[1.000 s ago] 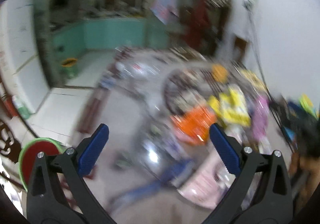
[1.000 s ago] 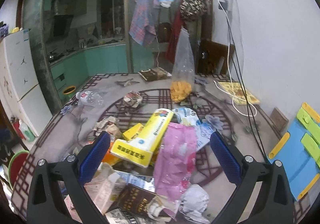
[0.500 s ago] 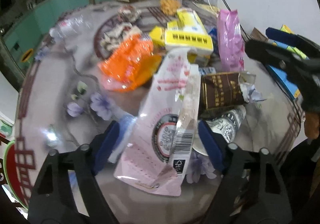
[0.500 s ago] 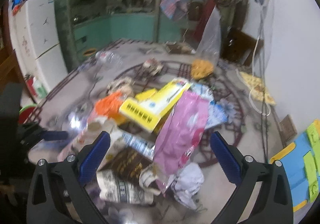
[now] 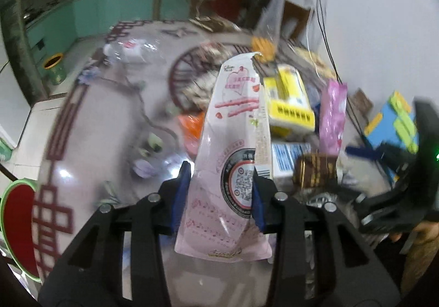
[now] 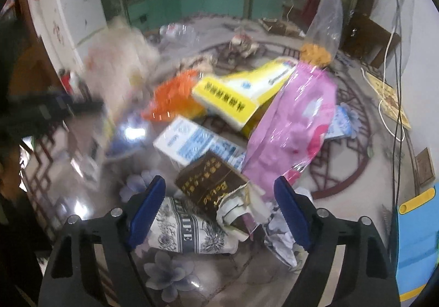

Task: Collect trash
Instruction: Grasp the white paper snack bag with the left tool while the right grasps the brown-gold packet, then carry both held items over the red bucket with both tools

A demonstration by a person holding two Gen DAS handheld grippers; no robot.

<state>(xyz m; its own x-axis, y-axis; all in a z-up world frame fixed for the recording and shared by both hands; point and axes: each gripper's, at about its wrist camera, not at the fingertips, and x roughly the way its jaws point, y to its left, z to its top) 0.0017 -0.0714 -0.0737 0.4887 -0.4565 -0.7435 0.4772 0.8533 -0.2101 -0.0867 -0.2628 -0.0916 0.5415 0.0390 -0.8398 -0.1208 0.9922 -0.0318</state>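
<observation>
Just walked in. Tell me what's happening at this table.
A person with a handheld gripper in each hand is collecting trash from a littered round table. The left gripper is shut on a pale pink snack bag, holding it upright above the tabletop. The right gripper is open, hovering over the pile with a brown box between its fingers, not gripped. A yellow box, a pink bag and an orange wrapper lie uncollected.

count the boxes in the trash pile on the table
3, all in the right wrist view: a yellow box at the pile's far side, a white-and-blue box nearer and to its left, and a torn brown box nearest the camera. Wrappers may hide more.
</observation>
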